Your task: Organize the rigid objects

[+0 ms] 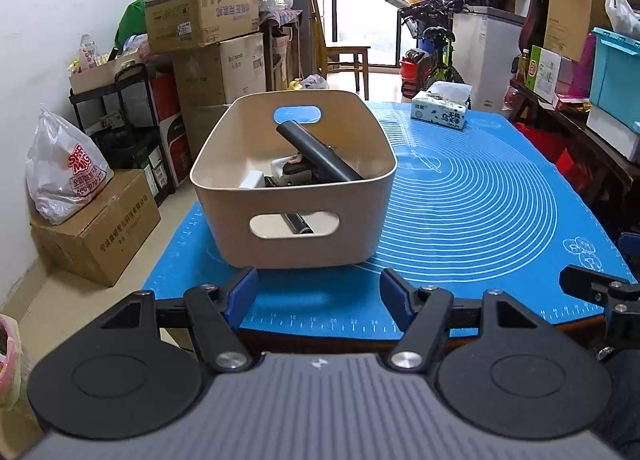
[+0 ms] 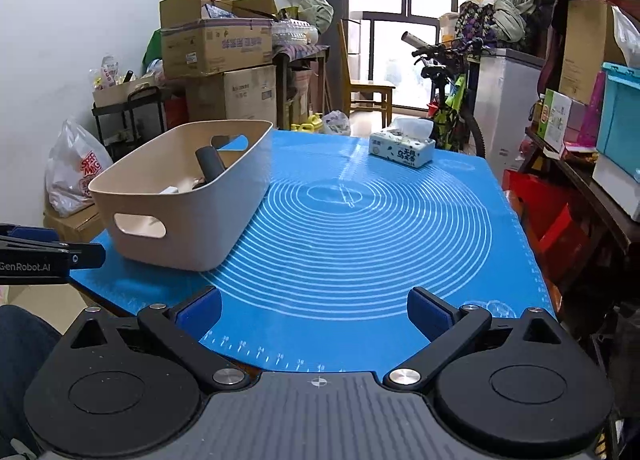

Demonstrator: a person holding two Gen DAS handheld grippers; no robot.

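The beige plastic bin with cut-out handles (image 1: pixel 294 195) sits on the blue silicone mat (image 1: pixel 460 199) just ahead of the left gripper (image 1: pixel 318 292), whose blue-padded fingers are spread wide and hold nothing. A dark grey cylinder (image 1: pixel 318 151) leans inside among small items too jumbled to identify. The right gripper (image 2: pixel 314 310) is likewise spread and empty, with the bin ahead to its left. No loose objects show between either pair of fingers, so sorting looks nearly done; any further reach should clear the bin's rim.
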